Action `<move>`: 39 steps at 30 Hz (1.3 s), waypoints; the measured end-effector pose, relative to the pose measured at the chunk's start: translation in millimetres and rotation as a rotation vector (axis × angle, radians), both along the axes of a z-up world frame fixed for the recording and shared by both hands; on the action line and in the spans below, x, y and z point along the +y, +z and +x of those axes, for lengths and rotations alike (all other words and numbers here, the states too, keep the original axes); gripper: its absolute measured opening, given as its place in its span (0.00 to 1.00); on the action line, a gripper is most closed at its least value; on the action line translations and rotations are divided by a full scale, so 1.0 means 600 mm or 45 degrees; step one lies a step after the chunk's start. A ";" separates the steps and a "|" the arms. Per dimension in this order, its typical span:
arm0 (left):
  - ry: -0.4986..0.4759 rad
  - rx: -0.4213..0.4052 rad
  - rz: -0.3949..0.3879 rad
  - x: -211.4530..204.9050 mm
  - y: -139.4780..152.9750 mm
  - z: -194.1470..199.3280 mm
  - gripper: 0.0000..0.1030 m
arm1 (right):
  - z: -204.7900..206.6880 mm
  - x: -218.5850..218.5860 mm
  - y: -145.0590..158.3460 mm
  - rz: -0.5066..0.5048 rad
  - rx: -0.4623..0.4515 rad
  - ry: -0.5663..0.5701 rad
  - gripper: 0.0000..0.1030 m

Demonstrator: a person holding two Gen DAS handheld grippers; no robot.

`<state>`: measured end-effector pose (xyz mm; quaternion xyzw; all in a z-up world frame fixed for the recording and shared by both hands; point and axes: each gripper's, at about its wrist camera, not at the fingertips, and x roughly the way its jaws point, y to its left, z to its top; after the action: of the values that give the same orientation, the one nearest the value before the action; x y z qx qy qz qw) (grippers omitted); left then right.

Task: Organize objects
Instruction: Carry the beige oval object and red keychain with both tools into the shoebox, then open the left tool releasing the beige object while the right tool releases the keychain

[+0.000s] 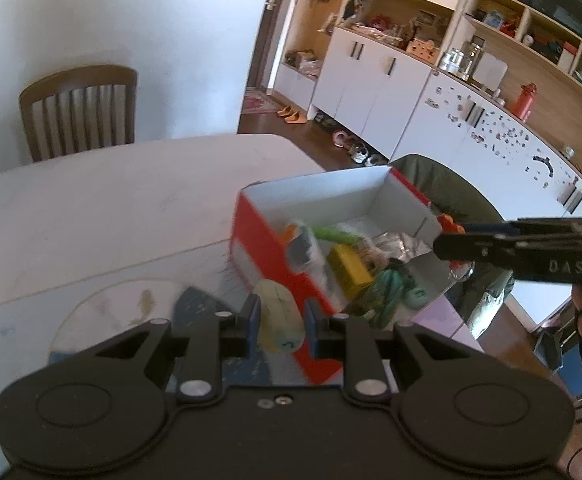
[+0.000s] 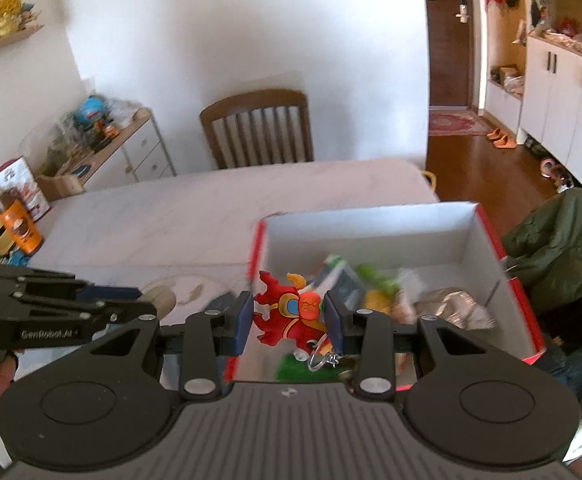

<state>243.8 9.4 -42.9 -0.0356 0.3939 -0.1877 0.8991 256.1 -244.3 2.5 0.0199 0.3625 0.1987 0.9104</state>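
Well into the tidy-up, going by the pictures. Already lying inside the red cardboard box with white inside walls (image 2: 371,236) on the pale table (image 1: 111,208): a yellow block (image 1: 349,266), a green tube-shaped thing (image 1: 337,234), a teal knotted cord (image 1: 397,286), a crinkly silver foil wrapper (image 2: 455,312) and a few blurry bits too smeared to name. Held in the right tongs (image 2: 287,317), above the near end of the box: a red and orange rubber toy figure with a metal key ring (image 2: 287,314), the blue pads squeezing it from both sides, not yet dropped in. Held in the left tongs (image 1: 279,321), just outside the red wall: a pale yellow rounded stick-shaped thing (image 1: 281,316), tucked snug between the pads, probably pinched too. Left to do, most likely: let go of the toy, lift the pale stick over the wall, drop it in. Nothing else loose near the box except a round clear mat (image 1: 123,304).
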 end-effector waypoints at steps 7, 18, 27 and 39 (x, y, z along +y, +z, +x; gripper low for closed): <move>-0.046 0.006 0.023 -0.070 0.002 0.034 0.21 | 0.048 -0.067 -0.002 0.006 -0.009 -0.064 0.36; -0.104 0.041 0.094 -0.166 -0.026 0.094 0.21 | 0.125 -0.118 -0.037 -0.028 0.039 -0.074 0.36; -0.108 0.105 0.177 -0.219 -0.077 0.140 0.21 | 0.189 -0.126 -0.087 -0.082 0.120 -0.057 0.36; -0.085 0.194 0.269 -0.251 -0.133 0.190 0.21 | 0.238 -0.112 -0.156 -0.136 0.234 -0.018 0.36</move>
<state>358.0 -141.0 -122.4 0.0583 0.4796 -0.1718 0.8586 398.8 -311.4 -91.3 -0.0080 0.4544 0.1700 0.8744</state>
